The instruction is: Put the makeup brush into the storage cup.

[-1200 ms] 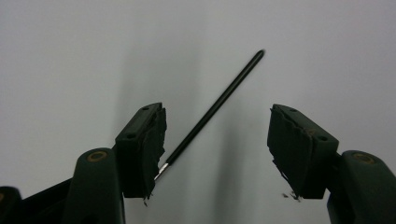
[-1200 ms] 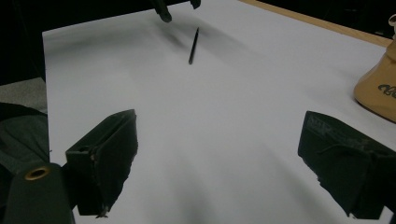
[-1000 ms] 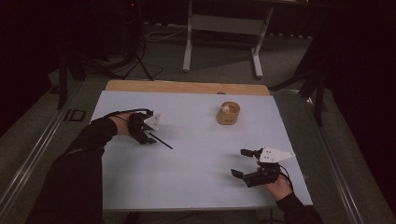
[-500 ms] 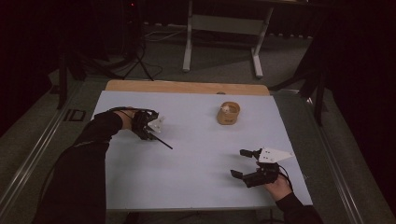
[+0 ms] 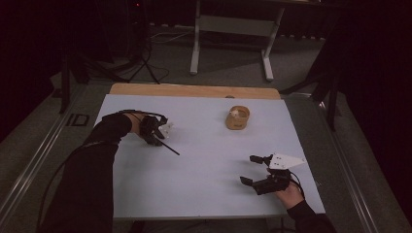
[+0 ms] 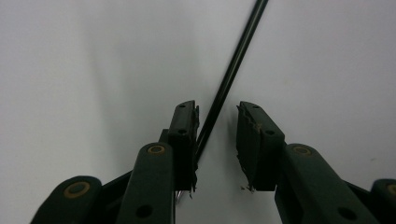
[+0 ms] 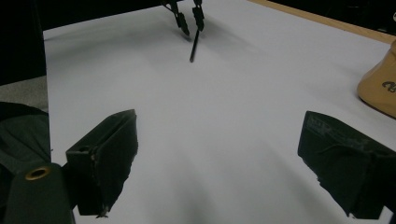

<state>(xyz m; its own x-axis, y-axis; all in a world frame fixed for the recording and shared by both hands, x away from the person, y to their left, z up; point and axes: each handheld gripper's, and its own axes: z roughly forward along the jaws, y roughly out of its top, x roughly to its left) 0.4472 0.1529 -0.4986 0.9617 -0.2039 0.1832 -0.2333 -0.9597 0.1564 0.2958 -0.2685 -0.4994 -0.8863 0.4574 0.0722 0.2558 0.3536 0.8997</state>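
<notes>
Thin black rod [image 6: 232, 65] between parted jaws

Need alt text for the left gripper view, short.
A thin black rod lies on a white table, running up and right from between the left tool's two black jaws. The jaws are parted, the rod close against one and clear of the other.

Your right gripper [image 5: 256, 170] has bare white table [image 5: 209, 165] leftward to the thin black rod [image 5: 167, 147]; the wooden bowl [image 5: 237, 118] stands farther off.
</notes>
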